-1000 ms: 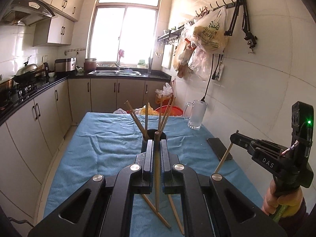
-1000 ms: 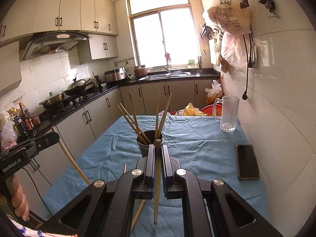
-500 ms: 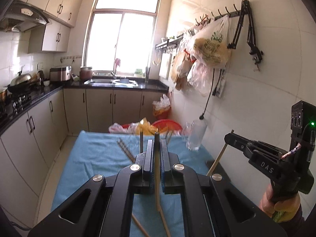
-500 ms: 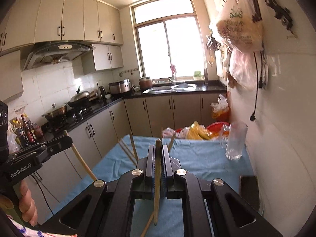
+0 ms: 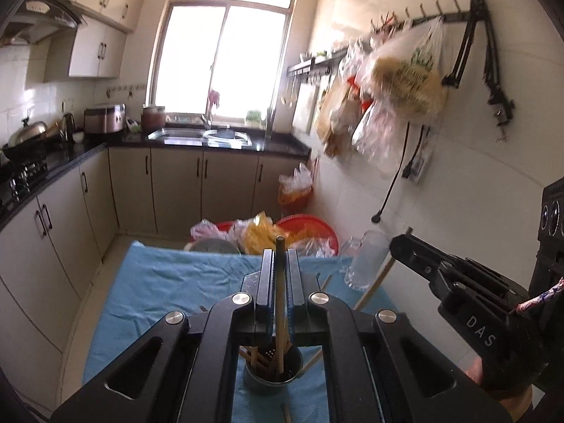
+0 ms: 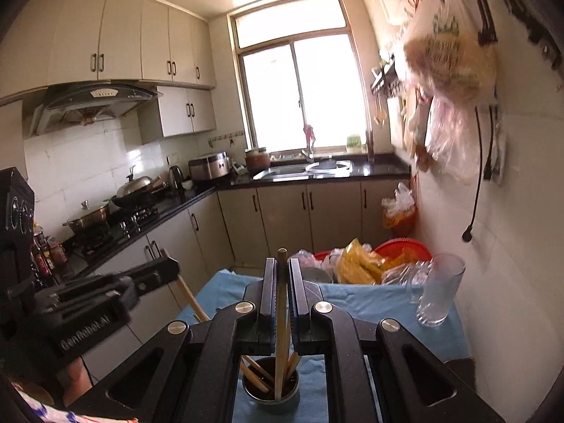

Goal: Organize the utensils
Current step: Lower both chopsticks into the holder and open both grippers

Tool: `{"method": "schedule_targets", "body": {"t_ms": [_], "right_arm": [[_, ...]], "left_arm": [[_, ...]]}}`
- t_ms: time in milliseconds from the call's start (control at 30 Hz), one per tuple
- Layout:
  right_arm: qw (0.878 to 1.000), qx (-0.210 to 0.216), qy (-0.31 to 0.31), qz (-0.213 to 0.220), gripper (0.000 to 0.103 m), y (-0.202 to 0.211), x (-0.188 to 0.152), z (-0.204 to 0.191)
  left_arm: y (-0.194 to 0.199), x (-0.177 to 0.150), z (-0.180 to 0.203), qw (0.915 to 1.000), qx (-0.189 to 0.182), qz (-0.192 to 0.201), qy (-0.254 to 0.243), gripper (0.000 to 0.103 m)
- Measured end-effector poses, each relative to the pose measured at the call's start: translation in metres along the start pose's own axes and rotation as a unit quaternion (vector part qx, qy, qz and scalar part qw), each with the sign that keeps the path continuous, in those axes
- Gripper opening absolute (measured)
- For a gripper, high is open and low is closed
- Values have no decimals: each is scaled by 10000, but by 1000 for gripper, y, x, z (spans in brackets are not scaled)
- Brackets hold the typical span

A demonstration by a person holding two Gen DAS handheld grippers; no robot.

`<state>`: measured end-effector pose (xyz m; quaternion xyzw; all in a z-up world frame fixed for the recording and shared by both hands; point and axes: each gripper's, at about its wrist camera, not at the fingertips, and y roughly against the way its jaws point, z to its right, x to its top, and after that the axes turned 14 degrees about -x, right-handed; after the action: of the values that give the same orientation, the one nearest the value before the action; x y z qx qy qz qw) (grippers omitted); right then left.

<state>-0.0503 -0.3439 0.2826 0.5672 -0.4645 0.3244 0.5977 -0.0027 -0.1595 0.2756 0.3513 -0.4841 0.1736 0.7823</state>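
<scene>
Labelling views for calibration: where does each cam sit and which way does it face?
Left wrist: on the left tongs, aimed along the chopstick towards the window; right tongs at right.
Right wrist: on the right tongs, same heading; left tongs and a hand at left.
Shared: utensil cup, glass mug.

Black is seen on the left hand-held gripper (image 5: 280, 271), with blue pads; a tan wooden chopstick (image 5: 279, 303) is clamped in it. Below it a dark metal cup (image 5: 273, 370) is set on a light blue cloth (image 5: 158, 282). Ahead, a red basin (image 5: 310, 225) is shown.
</scene>
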Motion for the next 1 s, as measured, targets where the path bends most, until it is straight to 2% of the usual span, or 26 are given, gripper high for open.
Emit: {"method": "schedule_targets", "body": {"t_ms": [267,567,1000], "right_arm": [[9996,75,-200,-186,6,-37,-10,12],[9997,94,-122,-163,6,-58,0,7],[9998,40,-30,-194,6,-77,5,-3]], "left_arm": [[-44,-21,-17,9991,95,-411,83,5],[-65,-21,-32,9982,309,-489,140,5],[-75,-17,-52,9966,646,-473,209,6]]}}
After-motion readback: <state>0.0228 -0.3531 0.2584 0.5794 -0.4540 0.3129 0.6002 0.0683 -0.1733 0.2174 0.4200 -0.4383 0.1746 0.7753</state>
